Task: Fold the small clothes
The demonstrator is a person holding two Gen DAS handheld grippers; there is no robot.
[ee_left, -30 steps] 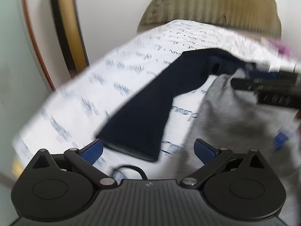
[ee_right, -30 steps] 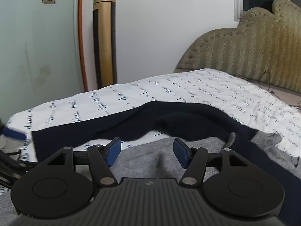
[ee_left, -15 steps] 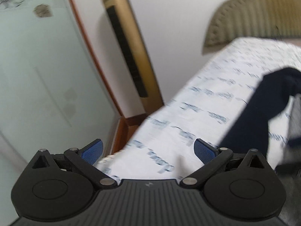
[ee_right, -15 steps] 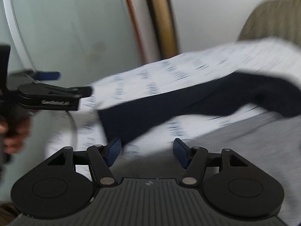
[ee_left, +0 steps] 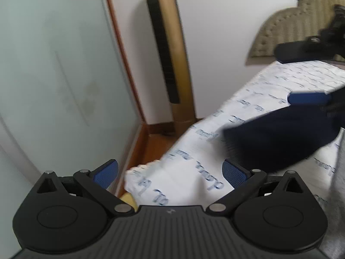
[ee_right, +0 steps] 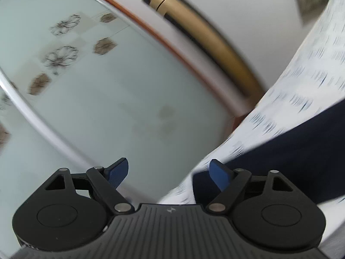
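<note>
Left wrist view: our left gripper (ee_left: 170,173) has its blue-padded jaws standing wide apart with nothing between them, above the corner of the bed covered by a white sheet printed with blue script (ee_left: 194,149). The dark navy knitted garment (ee_left: 280,138) lies on that sheet towards the right, its end edge facing the bed's near corner. A strip of grey fabric (ee_left: 338,172) lies along the right edge of the picture, just beside the navy garment. Our right gripper (ee_left: 301,73) enters from the right, one blue pad just above the navy garment; whether it touches, we cannot tell.

Right wrist view (rolled, blurred): the right gripper's (ee_right: 169,173) jaws are opening, with no cloth between them; the navy garment's end lies just beyond the right pad. Behind stand a gold tower fan (ee_left: 170,49), a frosted glass panel with flower prints (ee_right: 86,82) and a tan padded headboard (ee_left: 291,28).
</note>
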